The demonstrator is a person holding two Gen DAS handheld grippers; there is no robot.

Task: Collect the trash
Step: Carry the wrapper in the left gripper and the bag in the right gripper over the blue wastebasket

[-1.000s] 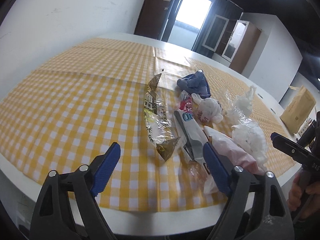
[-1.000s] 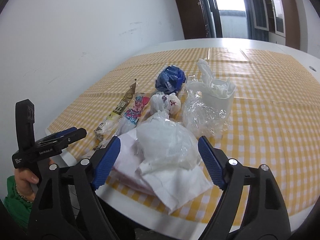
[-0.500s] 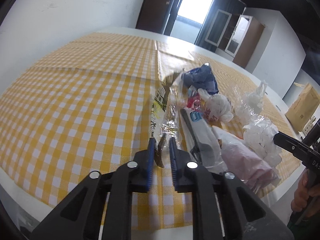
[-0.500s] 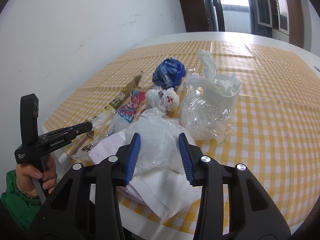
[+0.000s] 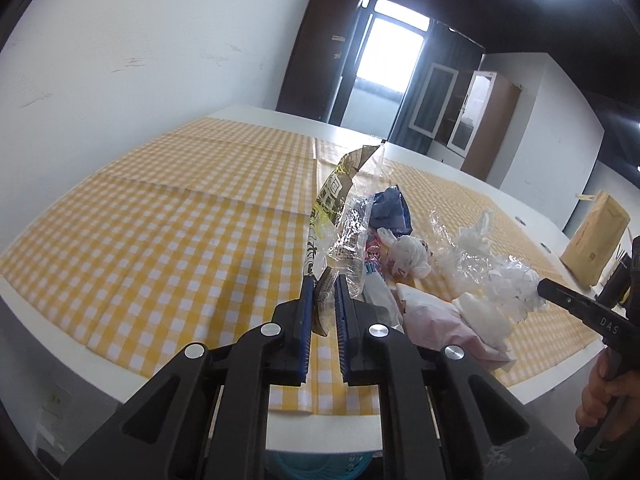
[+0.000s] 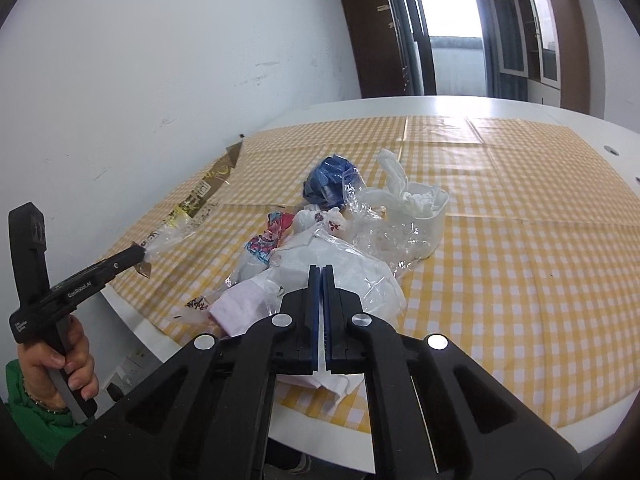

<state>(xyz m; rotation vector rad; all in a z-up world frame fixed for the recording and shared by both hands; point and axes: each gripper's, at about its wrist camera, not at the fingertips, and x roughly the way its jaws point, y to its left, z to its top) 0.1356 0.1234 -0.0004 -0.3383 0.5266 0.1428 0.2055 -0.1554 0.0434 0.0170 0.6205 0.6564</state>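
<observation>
The left gripper [image 5: 325, 280] is clamped on the long wrapper [image 5: 335, 208], lifted off the checked cloth [image 5: 160, 240]; the right gripper [image 6: 319, 270] pinches the white plastic bag [image 6: 352, 276]; next, I judge, both pieces need carrying to a bin

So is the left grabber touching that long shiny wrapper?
Touching. In the left wrist view the left gripper pinches the long wrapper's lower end between its blue pads.
</observation>
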